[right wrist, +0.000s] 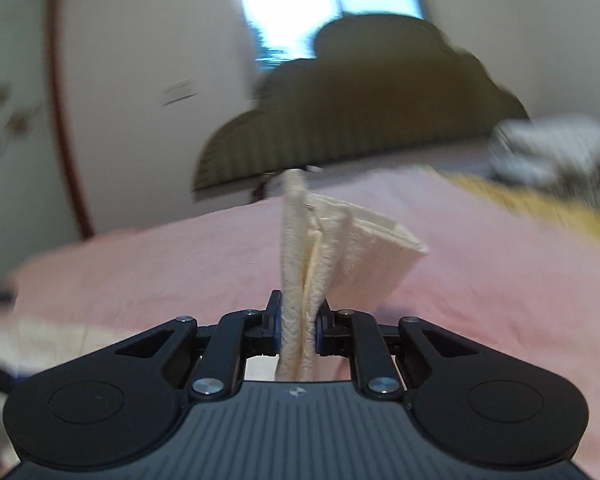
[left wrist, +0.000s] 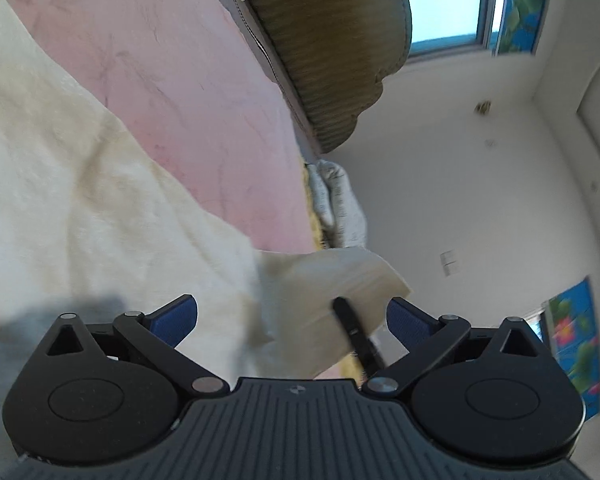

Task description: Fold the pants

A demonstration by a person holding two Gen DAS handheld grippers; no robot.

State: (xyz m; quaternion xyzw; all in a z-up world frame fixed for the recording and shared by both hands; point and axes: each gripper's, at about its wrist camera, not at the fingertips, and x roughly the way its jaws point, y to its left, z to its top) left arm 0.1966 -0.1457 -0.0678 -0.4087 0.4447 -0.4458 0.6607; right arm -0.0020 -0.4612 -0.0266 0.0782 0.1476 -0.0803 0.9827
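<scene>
The right gripper (right wrist: 298,330) clamps a bunched hem of the cream pants (right wrist: 320,240), lifting it above the pink sheet (right wrist: 140,264). The left gripper (left wrist: 292,320) gapes wide, nothing between its blue pads. Early going, I'd say: the pants (left wrist: 80,200) sprawl loosely, soft and ribbed, no tidy fold showing. Behind, an olive scalloped headboard (right wrist: 360,100).

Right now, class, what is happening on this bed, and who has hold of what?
A person is folding cream pants on a bed with a pink sheet, a claw in each hand. The right claw is shut on a bunched edge of the fabric, lifting it off the sheet. The left claw stands wide open with nothing pinched; a raised corner of the pants lies ahead of it. A green headboard stands behind.
</scene>
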